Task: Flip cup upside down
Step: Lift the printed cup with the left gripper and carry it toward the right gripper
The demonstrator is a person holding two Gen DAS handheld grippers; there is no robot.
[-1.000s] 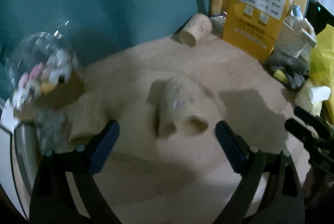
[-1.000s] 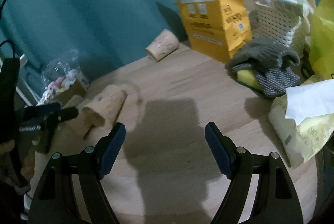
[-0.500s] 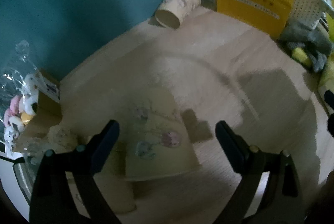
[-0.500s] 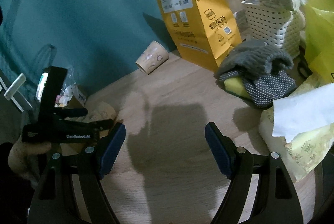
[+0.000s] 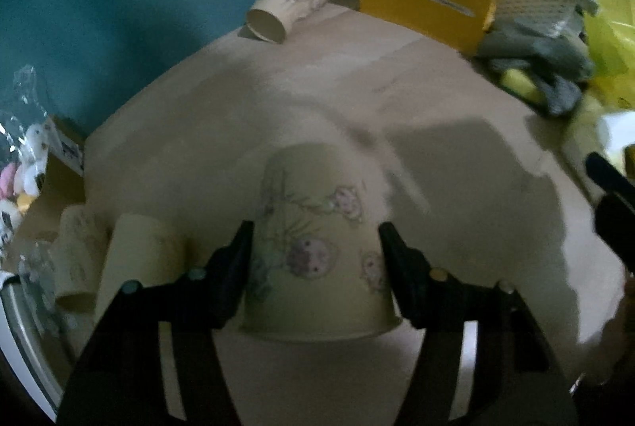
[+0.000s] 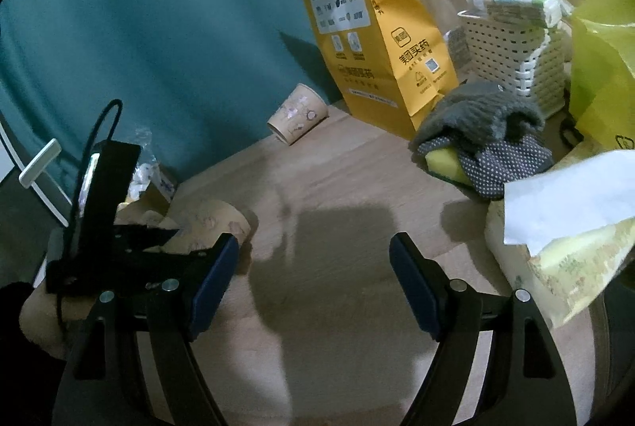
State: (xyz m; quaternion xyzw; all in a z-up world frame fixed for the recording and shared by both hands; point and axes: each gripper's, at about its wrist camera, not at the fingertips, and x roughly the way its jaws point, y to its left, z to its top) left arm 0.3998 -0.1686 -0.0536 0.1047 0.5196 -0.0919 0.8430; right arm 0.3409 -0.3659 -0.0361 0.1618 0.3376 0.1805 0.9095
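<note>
The left gripper (image 5: 315, 247) was pinched onto a paper cup (image 5: 313, 251), its two dark fingers pressed against the cup's sides just above the flared rim. The cup was a tapered cone of thin beige paper printed with pale pink flowers and green stems; its wide rolled mouth faced the camera and its narrower base pointed away over the table (image 5: 309, 100). Whether it touched the tabletop could not be told. The table was light wood with a smooth, faintly grained surface. Four paper cups of the same kind showed in the left wrist view: the gripped one, two lying on their sides (image 5: 139, 259) just left of the gripper, and a fourth lying on its side (image 5: 285, 3) against the teal wall, open mouth toward the viewer. The right gripper (image 6: 313, 271) hung with its blue-padded fingers spread wide and nothing between them, above bare wood. Ahead of it stood one tall yellow paper bag (image 6: 373, 45) with printed labels, creased at the top, and beside that one white woven plastic basket (image 6: 516, 56) with a dotted lattice wall. One soft grey knitted cloth (image 6: 480, 116) slumped over a yellow sponge (image 6: 444, 164) in front of the basket. A crinkled clear bag of small pink and white sweets (image 5: 20, 172) sat at the table's left edge.
</note>
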